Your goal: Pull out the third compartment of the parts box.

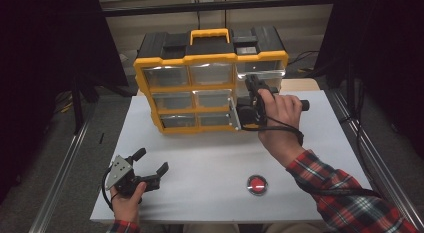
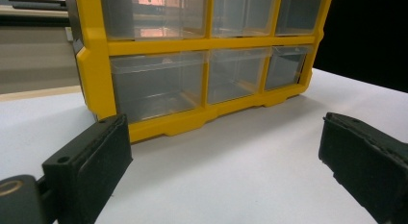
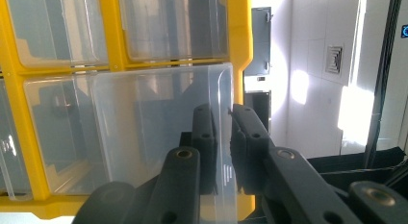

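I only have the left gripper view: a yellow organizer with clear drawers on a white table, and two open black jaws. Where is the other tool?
Observer: The right tool is at the organizer's right column; the right gripper view shows it shut on the front wall of a clear drawer.
Operator: Is that drawer pulled out?
Observer: Yes, it stands proud of the yellow frame.
Operator: Anything else on the table?
Observer: A red button lies near the front edge, right of the left tool.
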Motion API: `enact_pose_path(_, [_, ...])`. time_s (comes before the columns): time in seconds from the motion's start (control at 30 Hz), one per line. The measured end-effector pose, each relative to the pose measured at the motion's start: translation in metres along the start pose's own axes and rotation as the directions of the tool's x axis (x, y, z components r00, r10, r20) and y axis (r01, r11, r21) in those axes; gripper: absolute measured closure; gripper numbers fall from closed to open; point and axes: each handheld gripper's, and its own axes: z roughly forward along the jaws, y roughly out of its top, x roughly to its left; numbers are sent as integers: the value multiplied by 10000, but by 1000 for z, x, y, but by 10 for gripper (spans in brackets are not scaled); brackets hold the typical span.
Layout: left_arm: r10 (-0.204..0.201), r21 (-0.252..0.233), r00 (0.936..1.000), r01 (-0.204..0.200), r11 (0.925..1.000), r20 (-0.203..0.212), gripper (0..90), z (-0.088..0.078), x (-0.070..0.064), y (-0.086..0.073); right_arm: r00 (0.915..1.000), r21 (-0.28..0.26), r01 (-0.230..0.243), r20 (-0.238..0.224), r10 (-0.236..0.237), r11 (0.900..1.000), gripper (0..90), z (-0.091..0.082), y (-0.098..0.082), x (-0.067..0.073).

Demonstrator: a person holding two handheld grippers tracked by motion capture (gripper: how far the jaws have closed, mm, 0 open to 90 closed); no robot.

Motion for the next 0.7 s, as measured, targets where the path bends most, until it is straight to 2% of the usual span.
enact_pose_path(0.37, [26,-21,10000,-26,10000,30,42,0,0,0,9999,-73,130,13,-130,9999,811,-2,1,-1])
enact_pose_path(0.47, [101,-33,9999,-101,9999,4,42,0,1,0,10000,29,6,3,-6,10000,810,-4,1,1])
enact_pose_path(0.53, [103,-37,9999,-103,9999,7,42,0,1,0,9998,-68,189,36,-189,9998,810,-4,1,0])
enact_pose_path(0.7, [37,-29,10000,-37,10000,33,42,0,0,0,10000,-6,82,-8,-82,10000,811,-5,1,0])
